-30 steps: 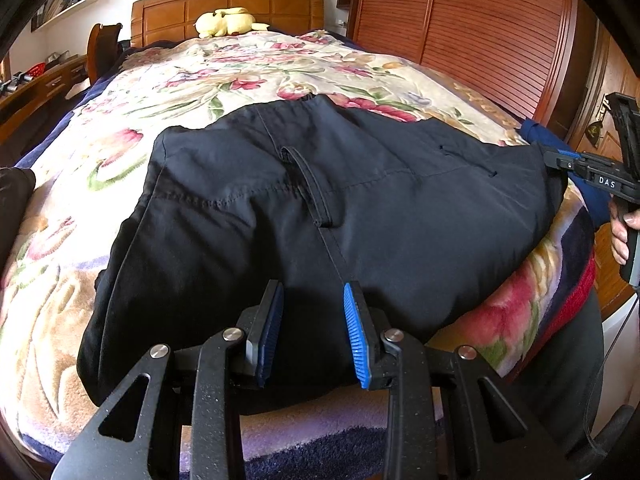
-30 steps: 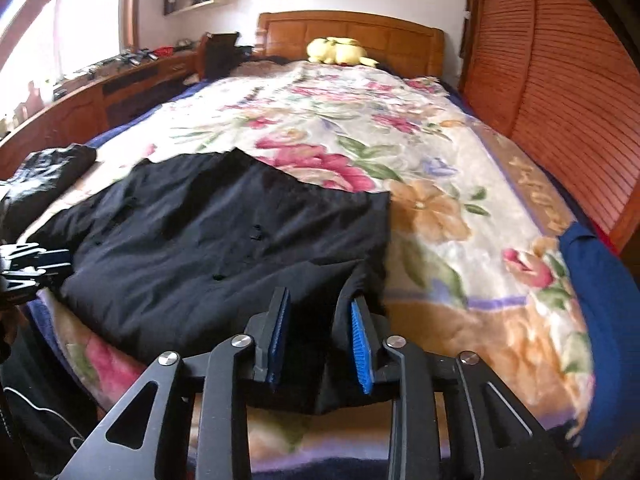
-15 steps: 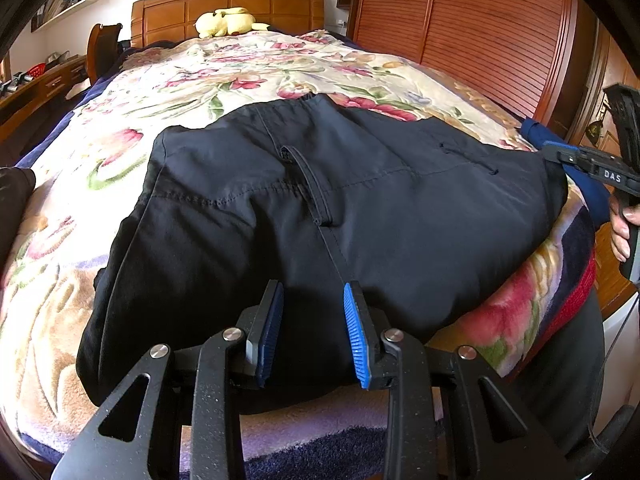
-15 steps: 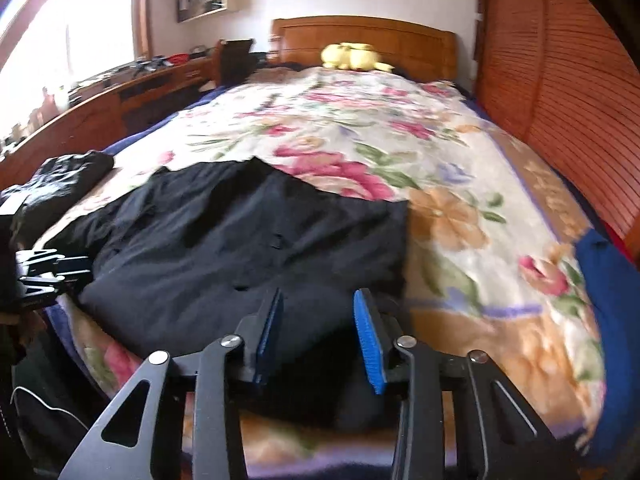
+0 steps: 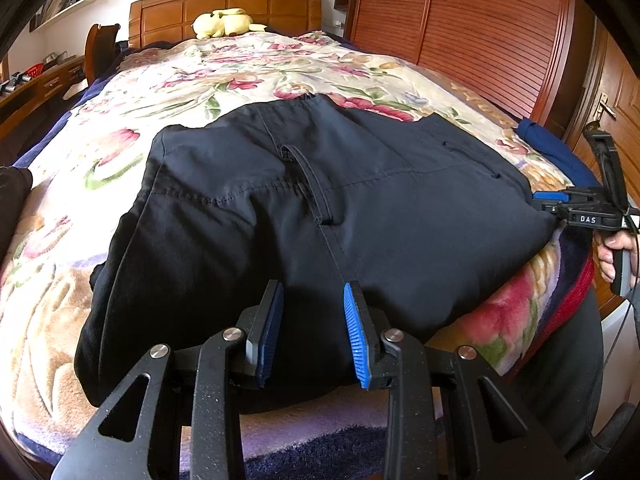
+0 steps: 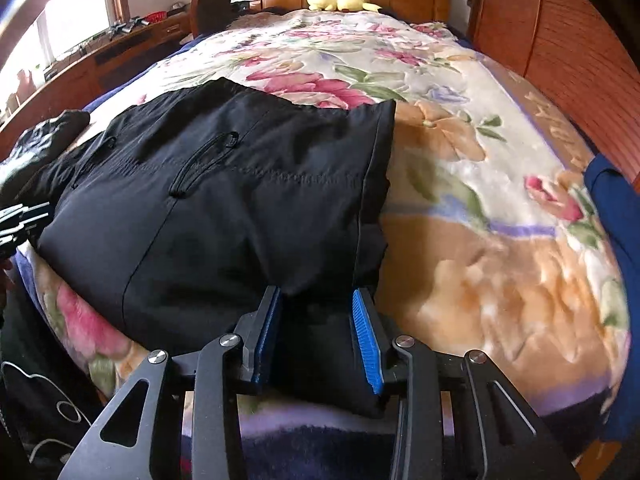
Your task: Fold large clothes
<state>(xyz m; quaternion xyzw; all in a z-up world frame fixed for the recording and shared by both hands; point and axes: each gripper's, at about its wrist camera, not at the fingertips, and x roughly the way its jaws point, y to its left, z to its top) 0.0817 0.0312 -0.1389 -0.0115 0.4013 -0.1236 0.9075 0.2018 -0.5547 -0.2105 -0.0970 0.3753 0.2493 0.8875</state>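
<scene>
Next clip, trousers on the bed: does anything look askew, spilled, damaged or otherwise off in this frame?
Nothing stands out. The black trousers lie folded and fairly flat across the near end of the floral blanket, no tears or stains visible. The left gripper and right gripper sit at the garment's near edge.

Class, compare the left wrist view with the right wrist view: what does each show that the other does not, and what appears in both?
Only the left wrist view shows the door handle and the person's hand holding the right gripper at the trousers' edge. Only the right wrist view shows the bright window. Both show the black trousers on the floral blanket, the yellow plush toy and the wooden headboard.
</scene>
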